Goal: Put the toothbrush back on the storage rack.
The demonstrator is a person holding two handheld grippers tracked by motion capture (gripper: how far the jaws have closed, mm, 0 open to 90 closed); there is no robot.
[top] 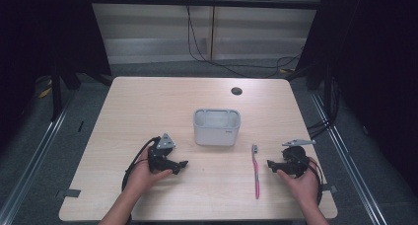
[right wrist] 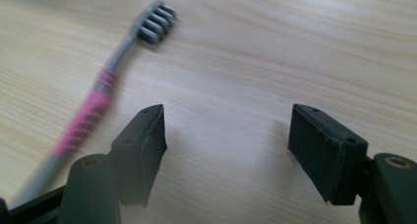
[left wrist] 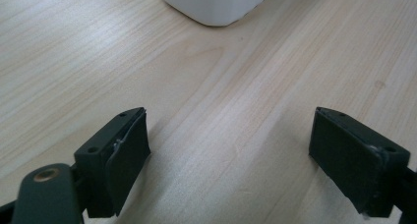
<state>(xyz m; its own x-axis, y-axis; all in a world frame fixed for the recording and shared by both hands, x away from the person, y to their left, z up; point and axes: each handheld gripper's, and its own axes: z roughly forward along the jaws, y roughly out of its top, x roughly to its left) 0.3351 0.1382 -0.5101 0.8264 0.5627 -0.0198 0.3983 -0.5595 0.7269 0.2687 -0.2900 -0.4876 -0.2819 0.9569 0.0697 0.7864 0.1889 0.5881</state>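
Right gripper view: your right gripper (right wrist: pixel 226 135) has jaws spread wide, gripping nothing, over bare table (right wrist: pixel 295 47) just beside the pink toothbrush (right wrist: pixel 98 103). That toothbrush lies near the table's front-right edge. Your left gripper (left wrist: pixel 228 150) also gapes empty, near the white holder (left wrist: pixel 216 3).

The high view looks forward and down over the whole table (top: pixel 148 101) from its near edge. The left gripper view sits low and close above the wood, facing the box (left wrist: pixel 216 3). The right gripper view, equally close, faces the toothbrush (right wrist: pixel 98 101); the high view shares both.
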